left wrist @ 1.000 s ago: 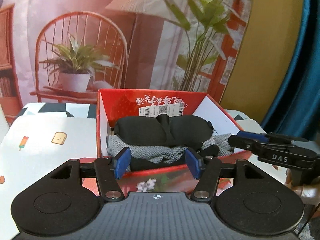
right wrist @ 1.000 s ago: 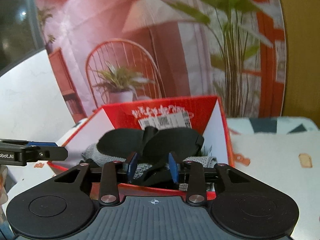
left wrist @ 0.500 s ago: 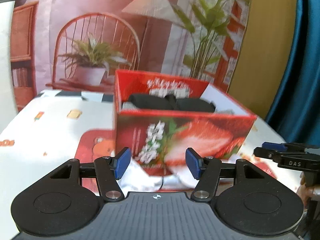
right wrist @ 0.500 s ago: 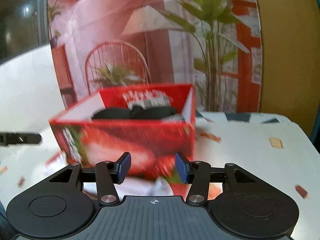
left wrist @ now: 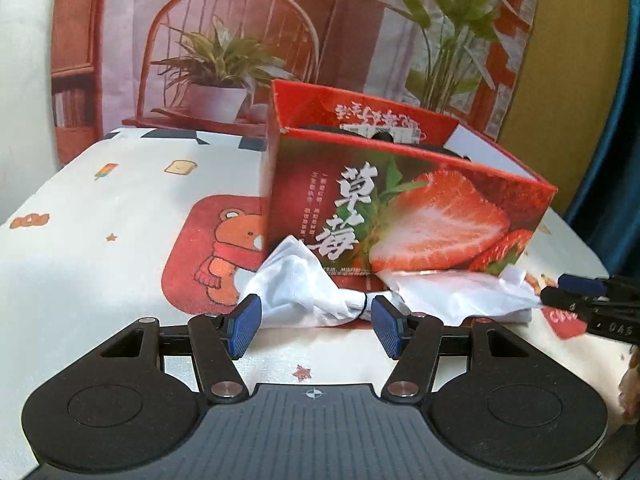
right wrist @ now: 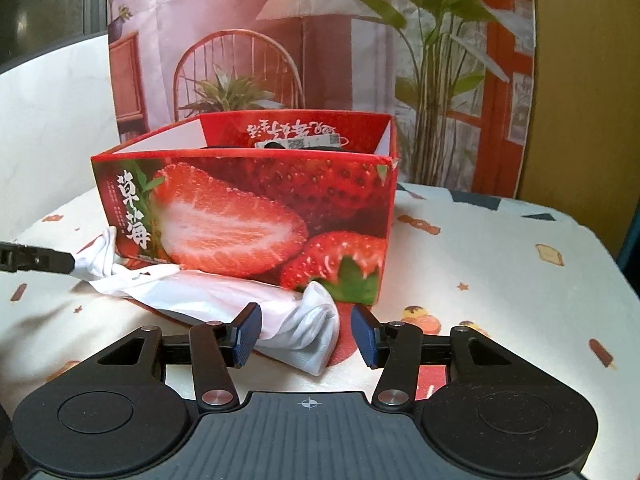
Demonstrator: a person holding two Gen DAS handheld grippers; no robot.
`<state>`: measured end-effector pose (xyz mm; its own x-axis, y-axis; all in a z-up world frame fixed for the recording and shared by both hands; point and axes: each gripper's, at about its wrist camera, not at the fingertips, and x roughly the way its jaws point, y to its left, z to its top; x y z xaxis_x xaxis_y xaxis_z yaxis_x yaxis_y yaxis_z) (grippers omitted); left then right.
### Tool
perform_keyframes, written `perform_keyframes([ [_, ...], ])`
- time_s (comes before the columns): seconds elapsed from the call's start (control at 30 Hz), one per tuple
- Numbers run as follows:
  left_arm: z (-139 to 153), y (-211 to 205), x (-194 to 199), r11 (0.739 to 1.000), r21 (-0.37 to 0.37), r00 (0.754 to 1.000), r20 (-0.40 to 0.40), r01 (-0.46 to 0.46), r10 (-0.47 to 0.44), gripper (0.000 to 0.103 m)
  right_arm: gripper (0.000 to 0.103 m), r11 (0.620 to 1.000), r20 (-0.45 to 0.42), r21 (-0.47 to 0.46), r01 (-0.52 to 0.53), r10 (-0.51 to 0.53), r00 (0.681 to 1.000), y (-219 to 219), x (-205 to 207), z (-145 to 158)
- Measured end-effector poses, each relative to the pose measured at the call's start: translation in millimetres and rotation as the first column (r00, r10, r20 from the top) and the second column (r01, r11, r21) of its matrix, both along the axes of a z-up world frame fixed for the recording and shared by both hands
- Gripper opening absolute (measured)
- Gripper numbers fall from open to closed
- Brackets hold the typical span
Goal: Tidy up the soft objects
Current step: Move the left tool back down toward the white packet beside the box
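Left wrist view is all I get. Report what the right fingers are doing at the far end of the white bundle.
Observer: The right gripper has just been opening its jaws; a white rolled sock lies between its fingers, not squeezed.
Operator: Now describe the box's right corner.
Observer: The red strawberry-printed cardboard box has a small tear at its top near-right corner.

Box point(right wrist: 248, 208) contents mostly hidden behind front wall; dark item, perhaps fabric.
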<state>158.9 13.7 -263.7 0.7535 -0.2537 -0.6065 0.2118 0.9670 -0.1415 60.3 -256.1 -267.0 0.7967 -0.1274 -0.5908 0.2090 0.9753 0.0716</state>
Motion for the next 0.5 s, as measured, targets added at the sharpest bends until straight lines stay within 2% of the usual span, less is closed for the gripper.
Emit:
perform_keyframes([
  [0.13,-7,-4,0,1.000,0.007,1.000,-0.026,0.016,-0.016,0.063,0.047,1.000,-0.007,0.001,0.008,-0.008,1.000,-1,-6,-2],
  [0.3,-8,-3,1,1.000,0.012,1.000,-0.018,0.000,0.000,0.063,0.047,0.999,-0.015,-0.031,-0.011,0.010,1.000,4,-9,-4],
  [0.5,-10,-9,1,0.999,0.030,0.999,-0.027,0.025,-0.024,0.063,0.048,1.000,-0.011,-0.026,0.001,-0.002,1.000,3,-14,-2],
])
